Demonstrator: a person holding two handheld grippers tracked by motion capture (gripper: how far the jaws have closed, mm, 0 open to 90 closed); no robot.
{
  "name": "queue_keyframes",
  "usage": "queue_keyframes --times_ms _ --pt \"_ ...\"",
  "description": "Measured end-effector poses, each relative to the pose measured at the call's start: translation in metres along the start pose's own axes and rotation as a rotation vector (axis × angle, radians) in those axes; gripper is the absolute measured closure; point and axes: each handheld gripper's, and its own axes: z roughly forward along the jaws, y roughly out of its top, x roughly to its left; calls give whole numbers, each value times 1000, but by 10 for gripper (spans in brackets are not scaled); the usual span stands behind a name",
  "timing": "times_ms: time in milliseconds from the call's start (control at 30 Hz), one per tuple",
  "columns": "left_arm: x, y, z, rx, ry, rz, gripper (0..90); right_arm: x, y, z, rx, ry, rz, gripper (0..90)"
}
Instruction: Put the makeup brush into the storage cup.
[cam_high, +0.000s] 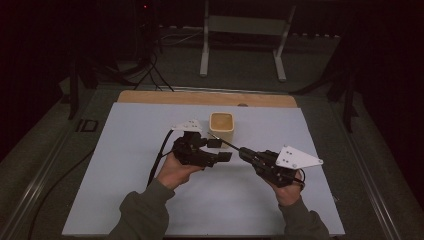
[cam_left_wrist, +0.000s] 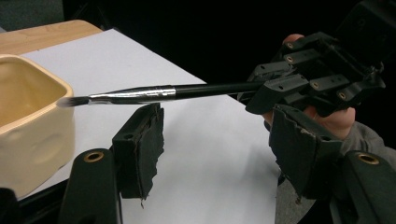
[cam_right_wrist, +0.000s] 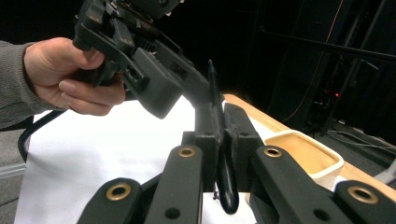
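Brush (cam_left_wrist: 154, 93) first: a slim makeup-type brush with a black handle, a silver ferrule and a soft grey tip, held nearly level above the white mat (cam_high: 125, 165). Its handle end is pinched between the pressed-together jaws of the right gripper (cam_high: 246, 154), and in the right gripper view the black handle (cam_right_wrist: 219, 140) runs straight up between the two pads. The bristle tip hangs over the near rim of a cream-coloured square cup (cam_left_wrist: 28, 126); whether it touches the rim I cannot tell.

Below the brush's shaft sits the left gripper (cam_high: 220, 150), its jaws spread, one pad on either side of the handle and neither one pressing on it. The left gripper view shows the ferrule passing just above the nearer pad, with a gap between them.

On the table the cup (cam_high: 221, 128) stands upright near the far middle of the mat, just beyond the two grippers, which meet in front of it. A person's hands in grey sleeves hold both tools, the left hand (cam_high: 175, 170) close to the cup, the right hand (cam_high: 287, 192) farther back. A wooden tabletop edge (cam_high: 200, 97) shows beyond the mat.
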Motion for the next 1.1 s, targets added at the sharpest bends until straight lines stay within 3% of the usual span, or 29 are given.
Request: queue_keyframes --times_ms 833,1100 --pt "2 1 -1 -35 -18 -30 403 5 -1 1 -11 -4 -17 847" --pt "3 2 -2 -53 -44 -34 536 5 -5 2 -14 1 -25 842"
